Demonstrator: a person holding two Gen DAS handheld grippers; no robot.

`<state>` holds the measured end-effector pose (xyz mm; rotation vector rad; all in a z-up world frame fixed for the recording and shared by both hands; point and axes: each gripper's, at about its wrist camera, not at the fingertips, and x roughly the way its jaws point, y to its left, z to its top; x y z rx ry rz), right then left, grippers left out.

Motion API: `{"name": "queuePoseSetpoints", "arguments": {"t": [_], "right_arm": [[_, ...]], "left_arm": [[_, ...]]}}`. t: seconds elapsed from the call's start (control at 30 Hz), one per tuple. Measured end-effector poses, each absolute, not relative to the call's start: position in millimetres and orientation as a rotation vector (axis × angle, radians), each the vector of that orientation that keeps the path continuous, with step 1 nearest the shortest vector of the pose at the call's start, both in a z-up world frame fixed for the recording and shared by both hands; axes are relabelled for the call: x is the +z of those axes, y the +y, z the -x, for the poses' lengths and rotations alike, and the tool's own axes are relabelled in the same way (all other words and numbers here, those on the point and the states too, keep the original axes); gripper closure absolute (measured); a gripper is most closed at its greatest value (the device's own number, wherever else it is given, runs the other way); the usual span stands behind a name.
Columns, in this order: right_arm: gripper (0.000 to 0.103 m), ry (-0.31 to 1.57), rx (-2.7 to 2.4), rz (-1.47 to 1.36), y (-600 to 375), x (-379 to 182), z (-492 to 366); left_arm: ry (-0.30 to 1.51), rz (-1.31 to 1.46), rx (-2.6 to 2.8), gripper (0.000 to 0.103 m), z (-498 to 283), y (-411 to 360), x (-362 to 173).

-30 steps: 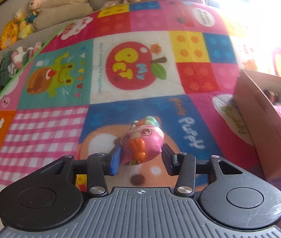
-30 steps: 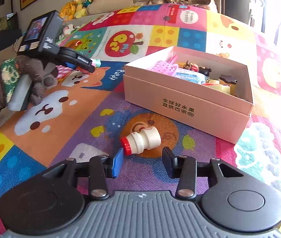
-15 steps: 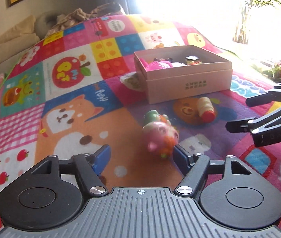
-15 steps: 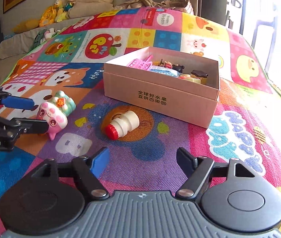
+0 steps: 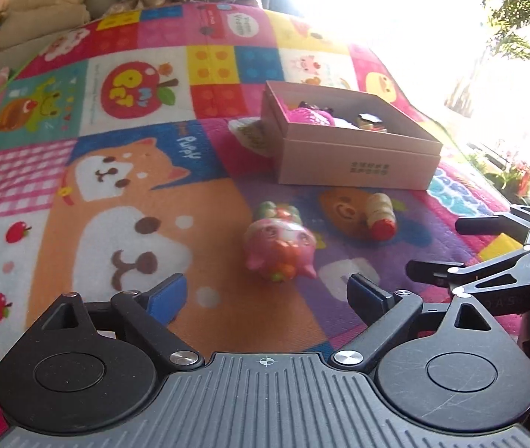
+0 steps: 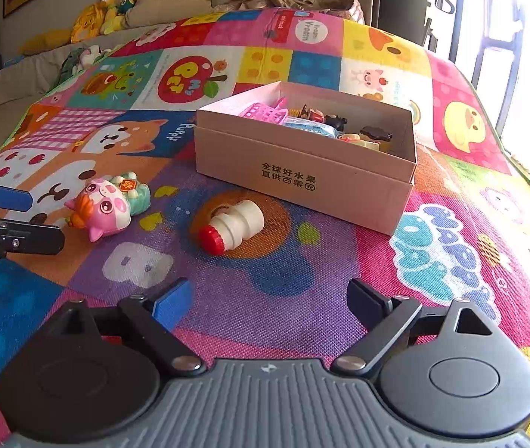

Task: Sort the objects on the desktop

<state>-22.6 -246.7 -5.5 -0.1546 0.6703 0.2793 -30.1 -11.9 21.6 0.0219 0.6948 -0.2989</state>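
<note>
So the pig toy [image 5: 279, 248] that was pinched in the left gripper [image 5: 266, 295] a second ago is now lying loose on the play mat [image 5: 134, 201], just ahead of its jaws, which are opening with nothing between them. The right gripper [image 6: 270, 300] is spreading too, empty. The little bottle [image 6: 233, 226] lies near the pig, in front of the cardboard box [image 6: 302, 177] of toys.

Pink pig toy [image 6: 102, 207] on patchwork cartoon blanket [image 6: 433, 254].
</note>
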Motion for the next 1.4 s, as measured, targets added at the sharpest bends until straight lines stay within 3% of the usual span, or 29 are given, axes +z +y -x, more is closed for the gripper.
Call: {"name": "queuePoseSetpoints", "arguments": {"t": [0.17, 0.4, 0.73, 0.97, 1.27, 1.4], "right_arm": [[0.006, 0.683, 0.274, 0.151, -246.8, -6.8, 20.3], [0.004, 0.691, 0.277, 0.145, -246.9, -8.1, 18.4], [0.002, 0.706, 0.266, 0.151, -245.7, -9.9, 16.2], [0.002, 0.7, 0.262, 0.147, -246.5, -9.5, 16.6], [0.002, 0.687, 0.306, 0.138, -248.6, -6.6, 16.1], [0.027, 0.65, 0.365, 0.215, -237.9, 1.1, 11.6]], "left_arm": [[0.69, -0.135, -0.228, 0.007, 17.8, -33.5, 11.5], [0.635, -0.295, 0.01, 0.006, 12.9, 6.7, 16.1], [0.753, 0.088, -0.246, 0.003, 24.1, 24.2, 22.2], [0.739, 0.054, -0.309, 0.003, 12.1, -27.3, 20.4], [0.712, -0.15, -0.138, 0.003, 6.2, -21.3, 12.0], [0.661, -0.262, -0.016, 0.003, 9.4, -3.1, 14.3]]}}
